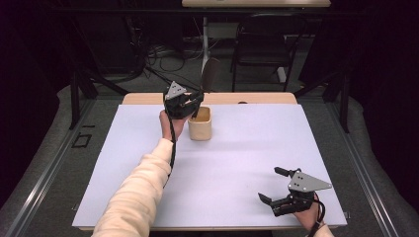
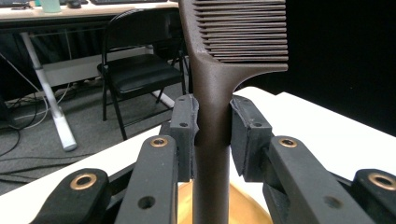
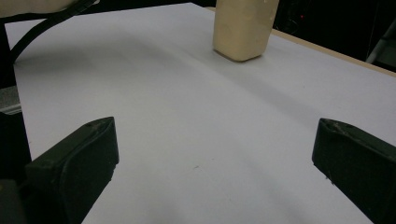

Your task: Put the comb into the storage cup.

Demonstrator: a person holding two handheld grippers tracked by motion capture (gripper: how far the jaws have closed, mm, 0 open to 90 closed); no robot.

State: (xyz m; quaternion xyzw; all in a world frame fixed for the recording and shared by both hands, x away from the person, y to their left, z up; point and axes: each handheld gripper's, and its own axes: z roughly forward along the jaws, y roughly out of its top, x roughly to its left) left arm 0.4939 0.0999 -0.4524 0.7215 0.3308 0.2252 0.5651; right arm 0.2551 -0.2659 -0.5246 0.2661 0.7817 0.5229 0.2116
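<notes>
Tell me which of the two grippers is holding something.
The left gripper, at the far edge above the beige cup, is shut on a dark brown comb. The right gripper, near the table's front corner, stands open.

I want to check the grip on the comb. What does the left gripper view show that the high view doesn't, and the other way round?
Left gripper view alone: the fingers pressed on the brown comb at its handle, teeth above, and a folding chair behind.

High view alone: the right gripper open near the table's front edge, and the person's sleeve.

Both: the comb upright in the left gripper, above the tan cup.
</notes>
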